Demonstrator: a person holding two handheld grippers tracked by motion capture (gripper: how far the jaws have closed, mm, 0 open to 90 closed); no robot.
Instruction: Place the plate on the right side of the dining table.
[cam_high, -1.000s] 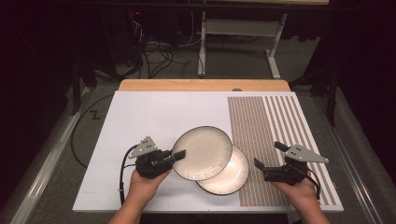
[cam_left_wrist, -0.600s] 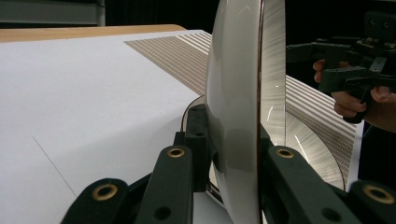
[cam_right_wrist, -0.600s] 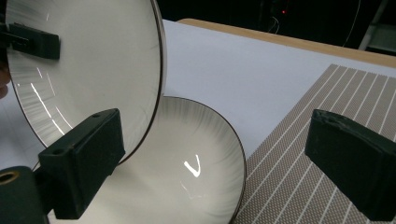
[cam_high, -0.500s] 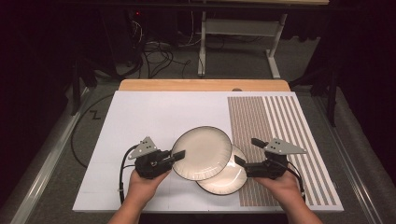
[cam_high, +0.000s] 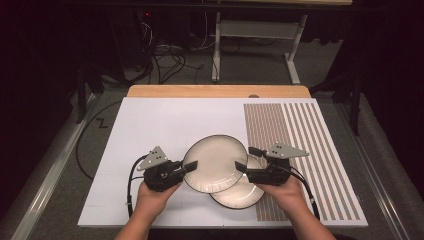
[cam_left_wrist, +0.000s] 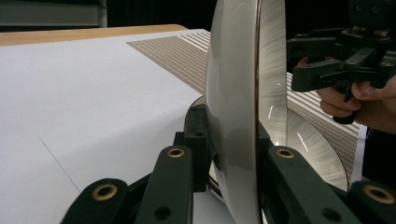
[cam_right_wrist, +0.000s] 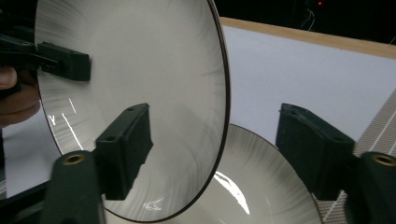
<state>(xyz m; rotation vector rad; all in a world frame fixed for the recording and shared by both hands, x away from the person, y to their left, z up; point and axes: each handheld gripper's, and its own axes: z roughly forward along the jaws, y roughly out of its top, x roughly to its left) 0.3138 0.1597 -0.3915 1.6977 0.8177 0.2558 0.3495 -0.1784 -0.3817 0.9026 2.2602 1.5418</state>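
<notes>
A cream plate with a dark rim (cam_high: 215, 162) is held a little above the table, my left gripper (cam_high: 191, 167) shut on its left edge. In the left gripper view this plate (cam_left_wrist: 233, 93) stands edge-on between the jaws of the left gripper (cam_left_wrist: 231, 130). A second matching plate (cam_high: 240, 195) lies flat on the table beneath it, partly covered. My right gripper (cam_high: 247, 159) is open at the raised plate's right rim. In the right gripper view its jaws (cam_right_wrist: 219, 126) straddle that plate's rim (cam_right_wrist: 140, 70) without touching it, above the lower plate (cam_right_wrist: 261, 177).
A white mat (cam_high: 165, 120) covers the table, with a brown-striped panel (cam_high: 295, 130) on its right side. A wooden edge (cam_high: 215, 91) runs along the far side. Cables and a table frame stand on the floor beyond.
My right gripper has moved left from the striped panel to the raised plate's right rim. The left gripper and its plate have stayed put.
</notes>
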